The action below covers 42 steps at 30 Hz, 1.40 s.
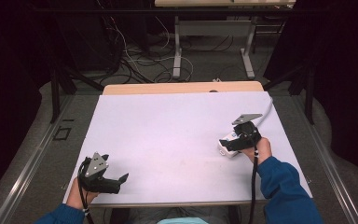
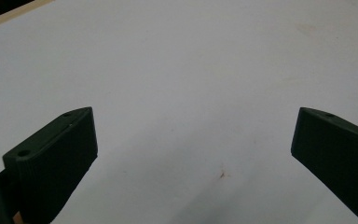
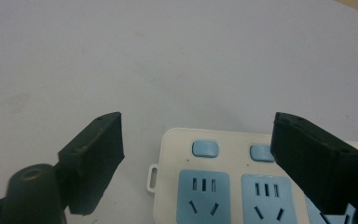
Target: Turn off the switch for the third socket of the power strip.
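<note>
Power strip: a white power strip (image 3: 242, 186) with blue sockets and blue switches lies flat on the table's pale sheet (image 1: 177, 126), near the right edge and about midway between the near and far edges.
Right gripper: the right gripper (image 1: 233, 142) sits directly over the strip — its jaws stand spread, one off the strip's short end over bare sheet, the other above the strip's body; neither pad presses on it.
Left gripper: the left gripper (image 1: 121, 179) rests near the near left corner of the table, well apart from the strip, jaws spread wide with nothing between them.
High view: shows both hands, their blue sleeves, and how far apart the two tools are; the strip is largely covered by the right gripper (image 3: 200, 154), so only a white corner with a bit of blue shows.
Right gripper view: gives the strip's face — two blue sockets, two blue switches above them, a small hanging tab on the short end.
Left gripper view: the left gripper (image 2: 193, 154) over bare sheet, with a small brown speck (image 2: 222, 174) between the jaws.
</note>
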Each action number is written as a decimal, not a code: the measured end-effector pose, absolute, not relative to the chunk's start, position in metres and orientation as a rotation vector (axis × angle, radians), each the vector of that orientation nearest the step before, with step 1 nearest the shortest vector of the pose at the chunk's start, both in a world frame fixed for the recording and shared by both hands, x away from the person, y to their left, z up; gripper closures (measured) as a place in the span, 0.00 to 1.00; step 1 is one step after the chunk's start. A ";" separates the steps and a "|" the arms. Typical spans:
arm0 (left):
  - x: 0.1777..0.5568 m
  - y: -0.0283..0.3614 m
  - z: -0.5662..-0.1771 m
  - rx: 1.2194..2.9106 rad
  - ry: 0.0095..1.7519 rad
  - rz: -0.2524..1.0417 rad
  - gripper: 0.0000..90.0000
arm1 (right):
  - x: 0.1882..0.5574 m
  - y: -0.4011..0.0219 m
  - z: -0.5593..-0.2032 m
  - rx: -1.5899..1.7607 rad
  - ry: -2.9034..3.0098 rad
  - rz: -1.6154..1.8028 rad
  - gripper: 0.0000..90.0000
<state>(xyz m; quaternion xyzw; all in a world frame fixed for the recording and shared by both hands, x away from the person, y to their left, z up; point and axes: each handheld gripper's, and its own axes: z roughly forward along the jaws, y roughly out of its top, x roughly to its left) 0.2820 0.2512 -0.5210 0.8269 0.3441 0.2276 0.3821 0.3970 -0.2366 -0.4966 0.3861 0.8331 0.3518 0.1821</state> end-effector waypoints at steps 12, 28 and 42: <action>0.282 0.252 -0.521 2.108 0.882 0.584 0.00 | 0.381 -0.239 -0.487 1.066 2.326 1.064 0.07; 0.282 0.252 -0.521 2.108 0.881 0.581 0.00 | 0.356 -0.248 -0.485 1.039 2.290 1.077 0.01; 0.282 0.252 -0.521 2.108 0.882 0.581 0.00 | 0.335 -0.261 -0.494 1.052 2.288 1.059 0.00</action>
